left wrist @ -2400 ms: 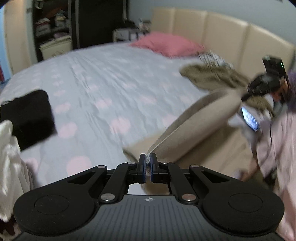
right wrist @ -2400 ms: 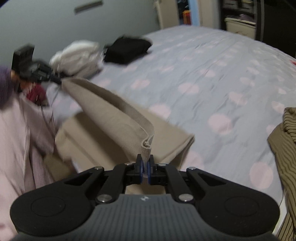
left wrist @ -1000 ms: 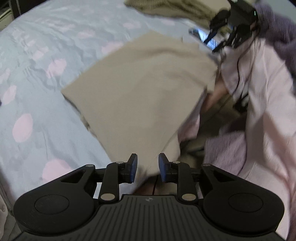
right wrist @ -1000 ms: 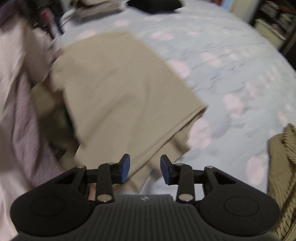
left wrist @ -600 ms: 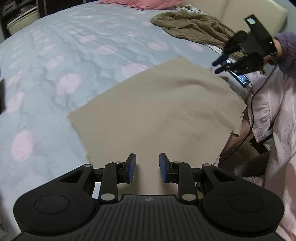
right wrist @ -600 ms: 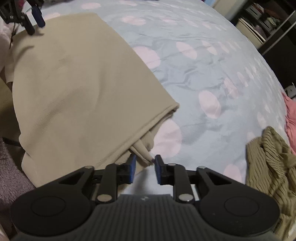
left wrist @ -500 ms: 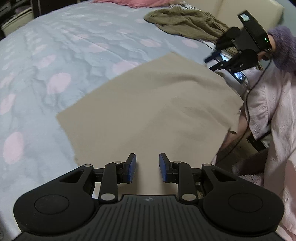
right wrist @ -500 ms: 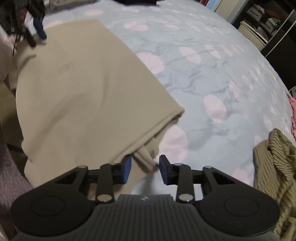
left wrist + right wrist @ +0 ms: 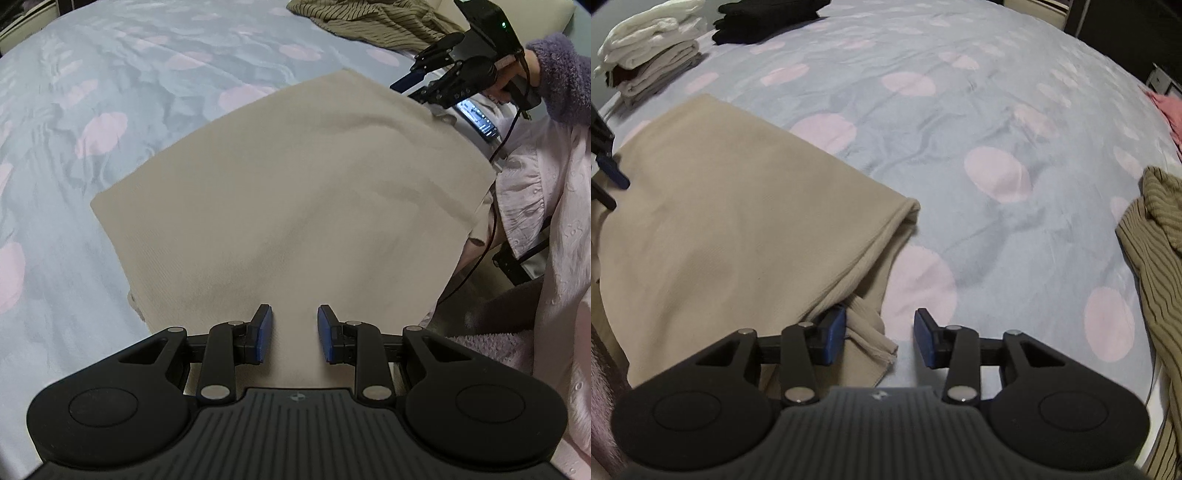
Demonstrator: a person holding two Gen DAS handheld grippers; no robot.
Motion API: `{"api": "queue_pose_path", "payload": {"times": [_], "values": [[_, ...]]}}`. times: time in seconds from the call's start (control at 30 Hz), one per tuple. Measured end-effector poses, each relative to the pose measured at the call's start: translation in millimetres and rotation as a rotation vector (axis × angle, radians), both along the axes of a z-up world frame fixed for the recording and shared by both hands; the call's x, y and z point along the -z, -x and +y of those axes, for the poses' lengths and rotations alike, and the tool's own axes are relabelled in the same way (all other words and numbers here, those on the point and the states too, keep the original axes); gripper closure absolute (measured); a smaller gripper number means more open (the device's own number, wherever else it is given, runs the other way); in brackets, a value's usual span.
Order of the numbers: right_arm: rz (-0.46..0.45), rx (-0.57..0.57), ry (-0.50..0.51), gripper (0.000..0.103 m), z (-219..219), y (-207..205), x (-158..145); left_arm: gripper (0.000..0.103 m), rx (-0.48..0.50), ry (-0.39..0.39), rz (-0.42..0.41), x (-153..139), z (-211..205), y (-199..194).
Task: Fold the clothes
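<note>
A beige garment (image 9: 288, 192) lies folded flat on the bed near its edge. My left gripper (image 9: 291, 334) hovers open over the garment's near end, nothing pinched between its blue pads. My right gripper (image 9: 881, 341) is over the opposite end, where a loose beige flap (image 9: 871, 339) sticks out from the fold (image 9: 738, 236). Its jaws are opening; the flap lies between them, against the left pad, free of the right one. In the left wrist view the right gripper (image 9: 424, 83) shows at the garment's far corner, held by a hand in a purple sleeve.
The bed has a blue-grey sheet with pink dots (image 9: 960, 129). A brown striped garment (image 9: 1156, 236) lies to the right. Folded white, beige and black clothes (image 9: 657, 55) are stacked at the far left corner. A person in pink clothing (image 9: 554, 221) stands at the bed's edge.
Both grippers let go of the raised beige fold and it now lies flat. Both sank toward the bed. The right jaws have spread wider beside the loose flap.
</note>
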State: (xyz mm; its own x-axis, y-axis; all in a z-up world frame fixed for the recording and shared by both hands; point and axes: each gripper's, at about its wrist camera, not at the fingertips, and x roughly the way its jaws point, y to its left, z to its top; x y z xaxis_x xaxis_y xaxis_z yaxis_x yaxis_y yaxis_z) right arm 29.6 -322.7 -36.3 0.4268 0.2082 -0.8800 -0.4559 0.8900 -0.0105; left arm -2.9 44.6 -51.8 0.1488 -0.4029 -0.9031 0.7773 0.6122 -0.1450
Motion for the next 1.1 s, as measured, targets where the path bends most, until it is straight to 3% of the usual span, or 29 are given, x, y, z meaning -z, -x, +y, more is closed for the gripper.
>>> {"api": "queue_pose_path", "payload": {"times": [0.17,0.23,0.3,0.43,0.57,0.67,0.8,0.9,0.97,1.1], "values": [[-0.010,0.038,0.036,0.061,-4,1,-3,0.079,0.007,-0.011,0.013,3,4,0],[-0.016,0.078,0.093,0.078,-7,3,-3,0.079,0.004,-0.019,0.025,4,6,0],[-0.036,0.122,0.095,0.078,-13,6,-8,0.079,0.004,-0.028,0.034,4,8,1],[-0.092,0.145,-0.134,0.078,-17,21,-33,0.079,-0.018,-0.023,0.038,-3,13,1],[-0.174,0.017,-0.198,0.078,17,39,-49,0.079,-0.044,0.030,-0.020,-17,15,7],[-0.184,-0.074,-0.186,0.079,47,47,-42,0.079,-0.049,0.057,-0.080,-24,8,12],[-0.126,-0.100,-0.023,0.079,66,43,-13,0.079,-0.030,0.043,-0.098,-18,-4,14],[-0.035,-0.045,-0.054,0.078,48,37,2,0.081,-0.036,-0.033,-0.084,-4,-4,13],[-0.013,-0.030,-0.075,0.078,41,38,2,0.082,-0.053,-0.069,-0.060,5,-1,12],[-0.015,-0.057,-0.019,0.078,45,52,3,0.087,-0.085,-0.084,-0.020,9,8,11]]}}
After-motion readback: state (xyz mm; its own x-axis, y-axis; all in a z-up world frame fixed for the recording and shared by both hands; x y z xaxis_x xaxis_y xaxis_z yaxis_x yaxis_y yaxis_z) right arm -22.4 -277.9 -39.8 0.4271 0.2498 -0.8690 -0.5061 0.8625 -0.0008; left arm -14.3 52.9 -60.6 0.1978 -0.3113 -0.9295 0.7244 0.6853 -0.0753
